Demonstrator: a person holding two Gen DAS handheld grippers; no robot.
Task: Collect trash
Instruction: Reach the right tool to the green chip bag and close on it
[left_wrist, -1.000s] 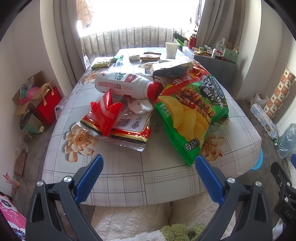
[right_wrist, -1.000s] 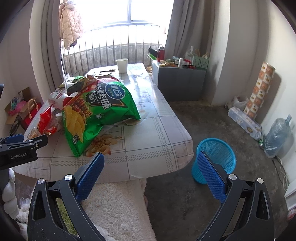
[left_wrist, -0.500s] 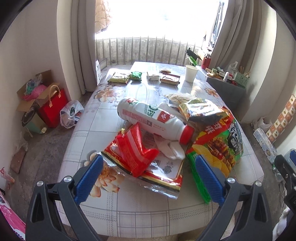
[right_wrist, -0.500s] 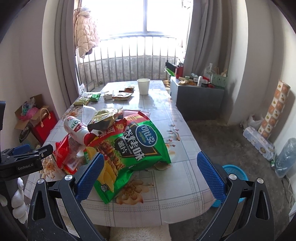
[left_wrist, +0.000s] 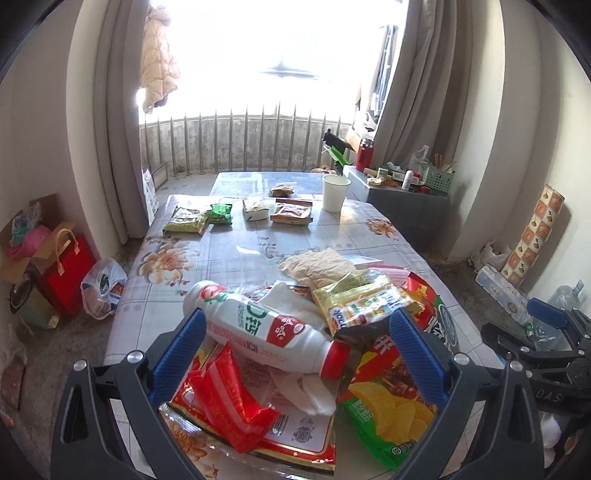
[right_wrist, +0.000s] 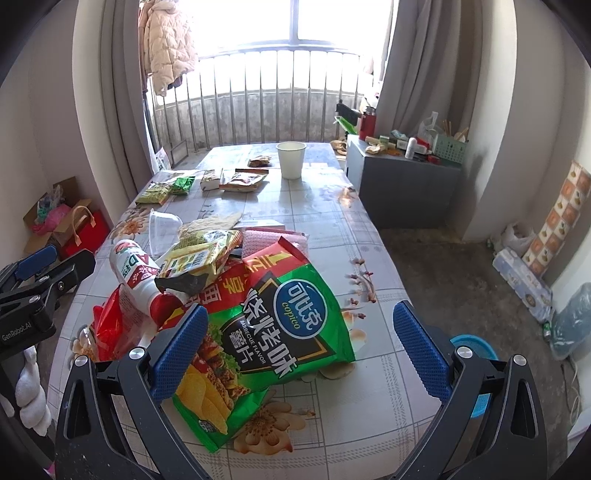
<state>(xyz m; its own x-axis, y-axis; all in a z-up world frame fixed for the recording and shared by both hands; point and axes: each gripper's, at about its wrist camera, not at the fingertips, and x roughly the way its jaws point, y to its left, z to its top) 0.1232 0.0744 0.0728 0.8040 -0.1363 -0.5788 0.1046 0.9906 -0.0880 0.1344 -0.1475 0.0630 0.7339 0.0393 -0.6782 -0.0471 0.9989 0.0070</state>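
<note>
A pile of trash lies on the near end of the flowered table (left_wrist: 236, 251). A white bottle with a red cap (left_wrist: 266, 328) lies on its side between the open fingers of my left gripper (left_wrist: 297, 350), which hovers just above it. Under it are a red torn wrapper (left_wrist: 229, 402), crumpled tissue (left_wrist: 310, 391) and a yellow-green snack bag (left_wrist: 362, 299). A big green chip bag (right_wrist: 280, 332) lies below my open right gripper (right_wrist: 301, 341). The bottle (right_wrist: 135, 273) shows left of it.
Small snack packets (left_wrist: 184, 219) and a white paper cup (left_wrist: 334, 192) stand at the table's far end. A blue waste basket (right_wrist: 476, 354) sits on the floor right of the table. A grey cabinet (right_wrist: 402, 188) stands by the right wall; bags (left_wrist: 62, 266) lie on the left floor.
Both grippers have risen and moved forward over the table. The left one now straddles the bottle; the right one is above the green chip bag. Both stay open.
</note>
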